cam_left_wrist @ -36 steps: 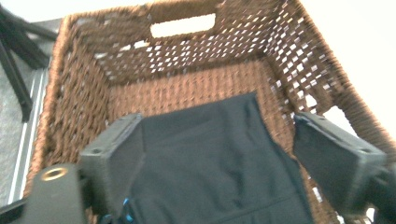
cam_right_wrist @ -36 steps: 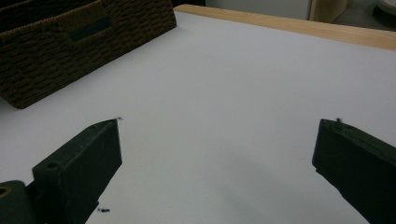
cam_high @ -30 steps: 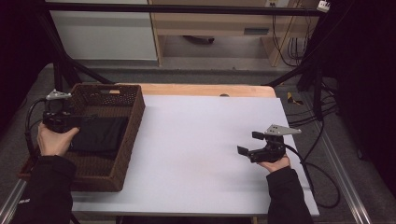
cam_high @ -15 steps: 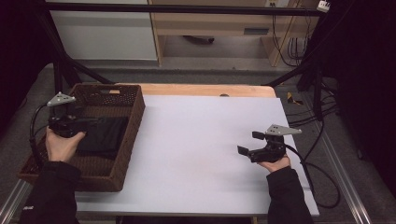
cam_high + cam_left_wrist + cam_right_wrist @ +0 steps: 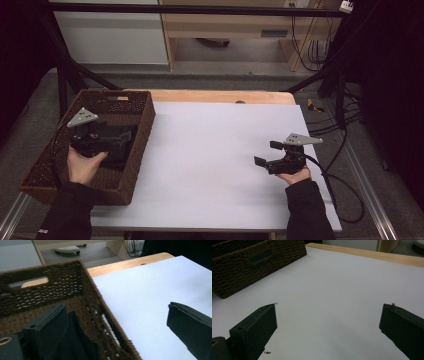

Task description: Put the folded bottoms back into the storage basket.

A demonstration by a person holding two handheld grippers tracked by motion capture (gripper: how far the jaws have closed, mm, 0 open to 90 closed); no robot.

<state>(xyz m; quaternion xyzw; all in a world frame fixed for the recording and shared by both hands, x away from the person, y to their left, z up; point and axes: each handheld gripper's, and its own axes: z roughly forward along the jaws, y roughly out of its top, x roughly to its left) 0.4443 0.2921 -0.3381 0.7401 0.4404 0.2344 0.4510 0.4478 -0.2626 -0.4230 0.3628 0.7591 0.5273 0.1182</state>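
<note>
Dark fabric item [image 5: 117, 145] lies on the floor of the brown wicker basket [image 5: 137, 107], which sits at the left edge of the white table surface [image 5: 210, 150]. In the high view the item is a flat black mass toward the basket's right wall; its exact kind cannot be told.

Left gripper [image 5: 107, 142] is held over the basket interior, just above or at the dark item; contact cannot be confirmed. In the left gripper view its jaws stand wide apart and straddle the basket's right wall: one jaw is inside the basket beside the dark fabric [image 5: 72, 340], the other is over the white surface outside. Nothing sits between the jaws except the wall rim [image 5: 100, 312]. The left hand [image 5: 82, 167] grips the tool from behind, sleeve dark.

Right gripper [image 5: 267, 154] is well apart from the basket, at the right side of the table, low over the white surface. In the right gripper view its jaws are spread wide with bare white surface between them; the basket [image 5: 249, 265] shows far off at upper left. The right hand [image 5: 295, 176] holds it.

No legible writing or labels on any object.
</note>
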